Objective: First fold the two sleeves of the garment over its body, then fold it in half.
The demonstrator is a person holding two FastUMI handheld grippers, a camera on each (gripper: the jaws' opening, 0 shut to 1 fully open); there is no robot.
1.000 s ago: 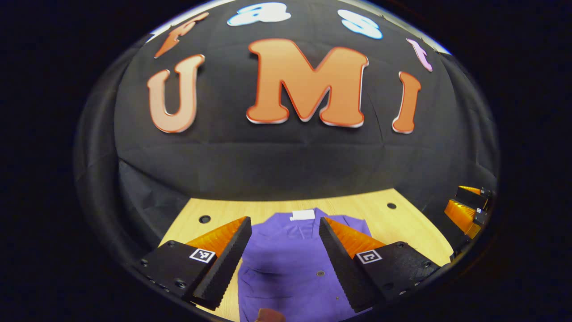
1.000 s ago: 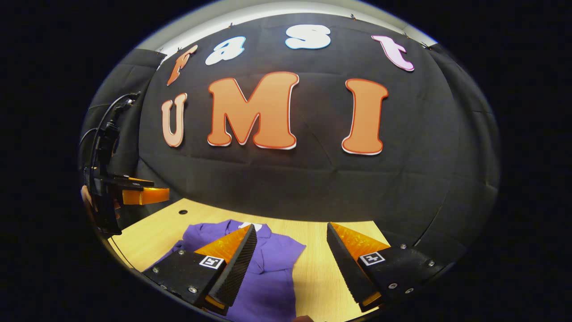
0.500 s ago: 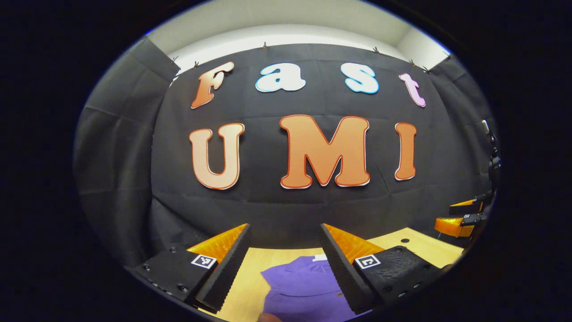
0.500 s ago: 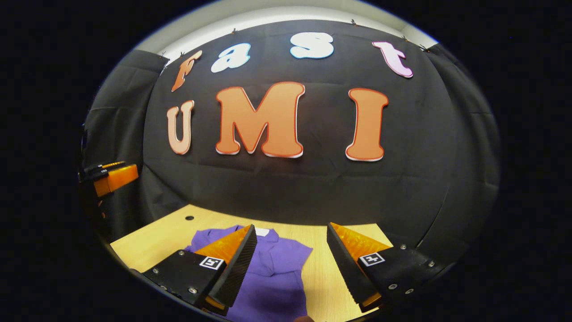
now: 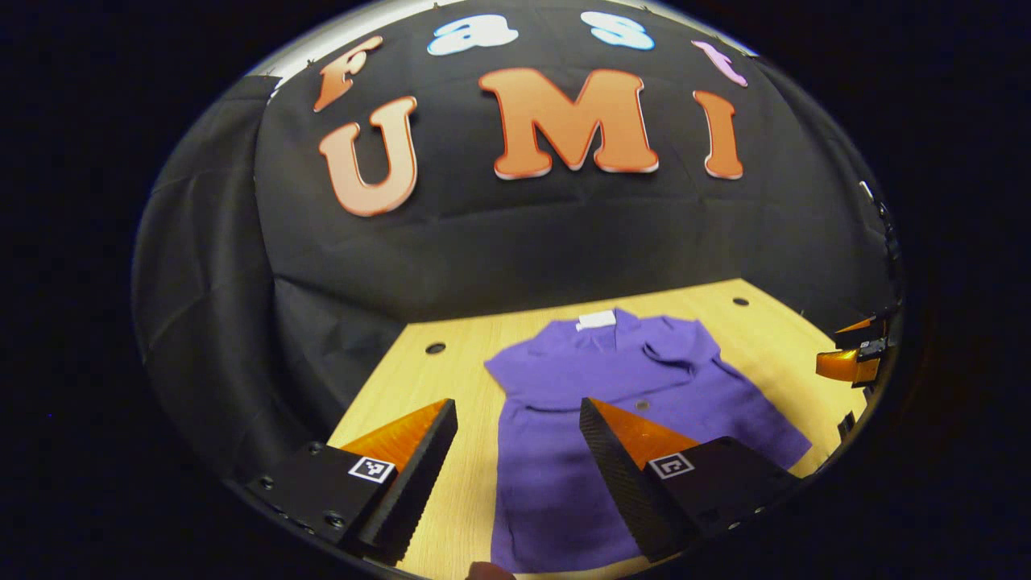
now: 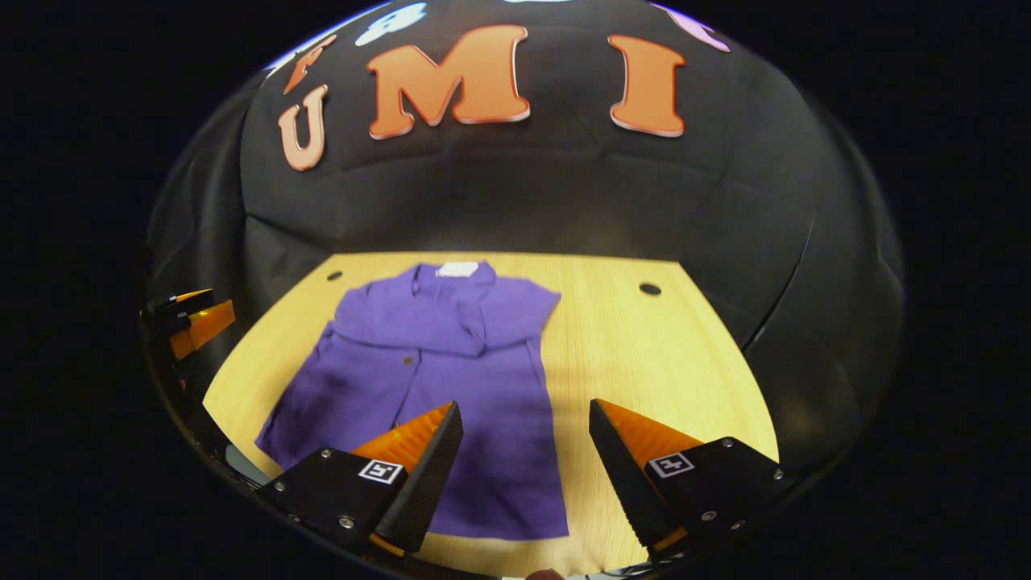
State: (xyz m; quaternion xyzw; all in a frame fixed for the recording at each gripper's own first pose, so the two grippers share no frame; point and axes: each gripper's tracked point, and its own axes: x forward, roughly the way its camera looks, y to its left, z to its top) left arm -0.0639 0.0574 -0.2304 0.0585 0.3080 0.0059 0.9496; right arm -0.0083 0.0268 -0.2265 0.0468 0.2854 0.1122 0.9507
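Since 0.5 s ago both cameras have tipped down, so more of the table (image 6: 644, 354) shows. The left gripper (image 5: 515, 467) and right gripper (image 6: 523, 471) hang wide open, holding nothing. The purple shirt (image 6: 451, 362) lies flat, both sleeves folded in. It looks soft and light; pinch the 2 hem corners.

Light wooden table (image 6: 644, 338) with small round holes (image 6: 649, 288).

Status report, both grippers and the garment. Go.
Left gripper open, holding nothing. Right gripper open, holding nothing. Purple garment flat on table, sleeves folded in, half-fold not done. Nothing in the way.
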